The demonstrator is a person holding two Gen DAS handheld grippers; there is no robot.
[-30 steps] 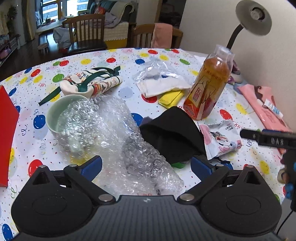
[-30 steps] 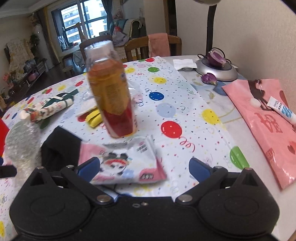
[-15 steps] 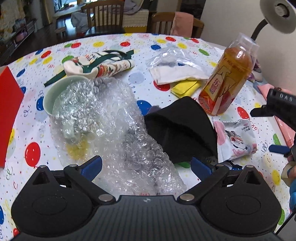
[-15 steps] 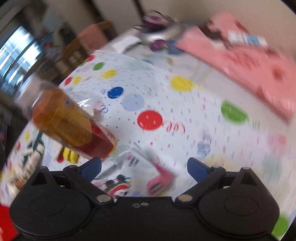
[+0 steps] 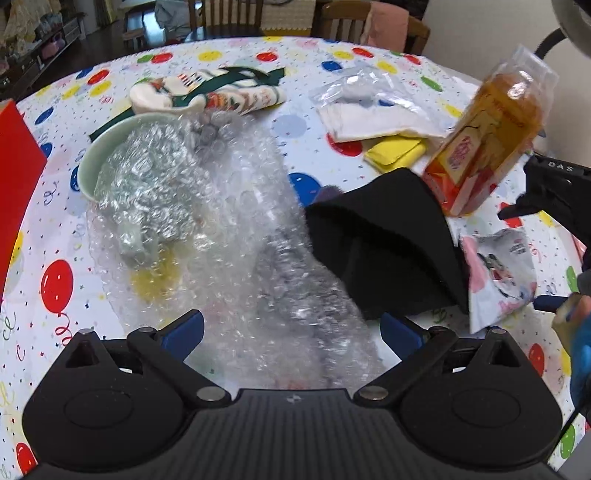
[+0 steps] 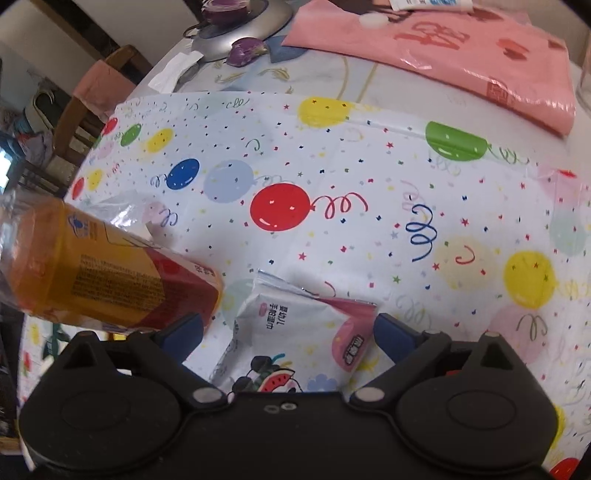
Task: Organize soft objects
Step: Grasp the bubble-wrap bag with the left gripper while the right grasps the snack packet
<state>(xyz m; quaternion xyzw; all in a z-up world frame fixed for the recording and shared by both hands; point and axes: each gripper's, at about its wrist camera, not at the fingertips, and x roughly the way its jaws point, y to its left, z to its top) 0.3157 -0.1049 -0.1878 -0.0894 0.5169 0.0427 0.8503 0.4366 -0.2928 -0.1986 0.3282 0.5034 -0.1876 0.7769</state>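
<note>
My left gripper (image 5: 291,328) is open, its blue fingertips either side of a crumpled sheet of bubble wrap (image 5: 236,236) that spills from a pale green bowl (image 5: 110,147). A black soft cloth (image 5: 388,247) lies just right of it. My right gripper (image 6: 288,328) is open and tilted, low over a pink-and-white wet-wipes pack (image 6: 295,332), which also shows in the left wrist view (image 5: 498,269). A rolled printed cloth with a green strap (image 5: 207,92) lies at the back.
An orange drink bottle (image 5: 487,144) stands by the black cloth, close to my right gripper's left finger (image 6: 110,273). A clear bag with white cloth (image 5: 373,110), a yellow cloth (image 5: 395,151), a red box (image 5: 14,184), a pink bag (image 6: 461,48) and a lamp base (image 6: 240,26) lie around.
My left gripper has moved forward and lower over the bubble wrap. My right gripper has tipped down and rolled, closing in on the wet-wipes pack beside the bottle.
</note>
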